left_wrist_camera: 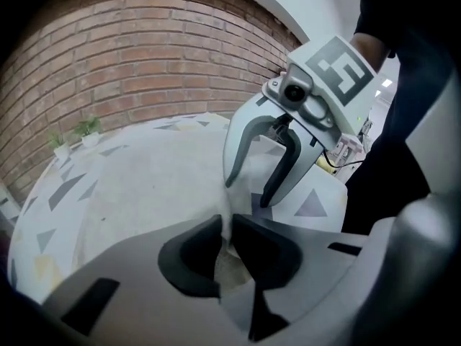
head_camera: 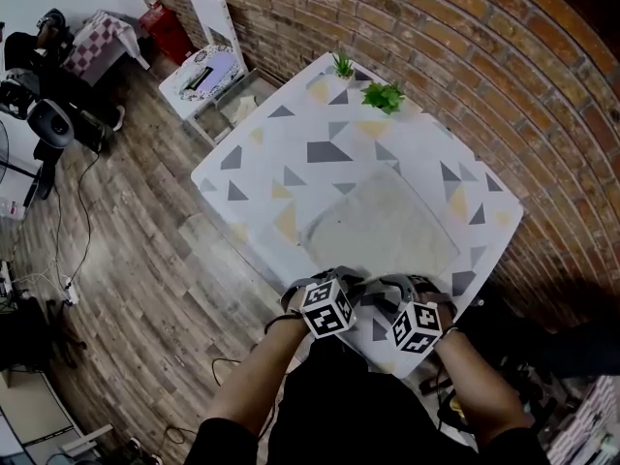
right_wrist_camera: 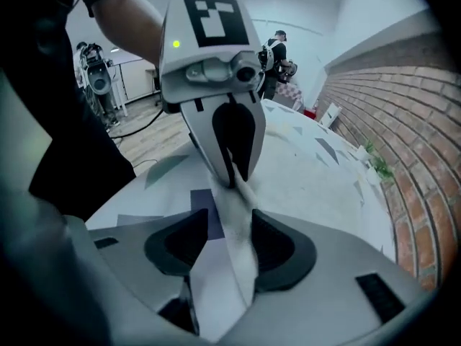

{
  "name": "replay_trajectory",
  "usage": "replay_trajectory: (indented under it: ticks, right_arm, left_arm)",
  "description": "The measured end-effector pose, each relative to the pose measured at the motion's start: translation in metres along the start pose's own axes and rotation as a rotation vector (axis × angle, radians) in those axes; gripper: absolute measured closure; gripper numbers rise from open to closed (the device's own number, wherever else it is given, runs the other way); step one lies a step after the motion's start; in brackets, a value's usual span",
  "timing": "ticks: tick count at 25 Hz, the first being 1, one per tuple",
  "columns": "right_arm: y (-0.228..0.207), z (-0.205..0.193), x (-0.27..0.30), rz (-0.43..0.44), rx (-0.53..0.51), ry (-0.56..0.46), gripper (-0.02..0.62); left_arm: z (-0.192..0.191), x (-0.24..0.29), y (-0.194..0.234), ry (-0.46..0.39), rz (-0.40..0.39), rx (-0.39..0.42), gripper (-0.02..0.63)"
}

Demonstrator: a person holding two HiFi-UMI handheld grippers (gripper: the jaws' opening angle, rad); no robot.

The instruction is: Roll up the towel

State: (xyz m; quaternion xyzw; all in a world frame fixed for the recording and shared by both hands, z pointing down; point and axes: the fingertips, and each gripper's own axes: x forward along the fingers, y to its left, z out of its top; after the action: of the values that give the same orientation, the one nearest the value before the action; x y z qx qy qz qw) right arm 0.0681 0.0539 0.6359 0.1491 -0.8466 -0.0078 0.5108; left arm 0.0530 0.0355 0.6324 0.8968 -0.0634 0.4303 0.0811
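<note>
A pale grey towel (head_camera: pixel 383 226) lies flat on the patterned table (head_camera: pixel 291 143), with both grippers at its near edge. My left gripper (head_camera: pixel 341 275) is shut on a pinched-up fold of that edge, which shows in the left gripper view between the nearly touching pads (left_wrist_camera: pixel 225 236). My right gripper (head_camera: pixel 407 285) stands just beside it. In the right gripper view its jaws (right_wrist_camera: pixel 232 240) are spread wide, and a raised ridge of towel (right_wrist_camera: pixel 235 207) runs loosely between them up to the left gripper (right_wrist_camera: pixel 232 181). From the left gripper view, the right gripper (left_wrist_camera: pixel 248 191) appears open over the towel's edge.
Two small green plants (head_camera: pixel 384 95) stand at the table's far side by the brick wall (head_camera: pixel 465 37). A white side table (head_camera: pixel 208 71) and a cabled stand (head_camera: pixel 48 124) are on the wooden floor to the left. The table's near edge is right under my hands.
</note>
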Motion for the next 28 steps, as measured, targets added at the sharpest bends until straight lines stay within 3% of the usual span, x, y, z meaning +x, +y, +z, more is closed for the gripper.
replay_trajectory:
  ticks: [4, 7, 9, 13, 16, 20, 24, 28]
  right_arm:
    - [0.001, -0.003, 0.004, 0.007, 0.026, 0.003, 0.404]
    - [0.003, -0.005, 0.005, 0.024, 0.081, -0.008, 0.468]
    - [0.000, -0.006, 0.005, 0.015, 0.096, -0.007, 0.546]
    - [-0.001, -0.005, 0.005, 0.040, 0.112, -0.001, 0.553]
    - [0.000, -0.004, 0.002, 0.088, 0.137, -0.001, 0.561]
    - [0.000, 0.007, -0.012, 0.170, 0.225, -0.053, 0.563]
    - [0.000, 0.008, -0.016, 0.217, 0.257, -0.073, 0.563]
    - [-0.009, 0.009, -0.016, 0.215, 0.274, -0.077, 0.561]
  left_arm:
    - [0.001, -0.008, -0.005, 0.006, 0.037, 0.065, 0.490]
    - [0.002, -0.014, -0.018, 0.009, 0.042, 0.135, 0.479]
    - [0.004, -0.014, -0.025, 0.018, 0.047, 0.183, 0.477]
    - [0.009, -0.012, -0.023, 0.037, 0.127, 0.261, 0.476]
    - [0.019, -0.018, -0.018, 0.016, 0.189, 0.274, 0.472]
    - [0.014, -0.009, -0.034, 0.062, 0.125, 0.325, 0.471]
    - [0.004, 0.002, -0.028, 0.093, 0.118, 0.294, 0.482]
    - [0.007, 0.002, -0.013, 0.093, 0.102, 0.242, 0.564]
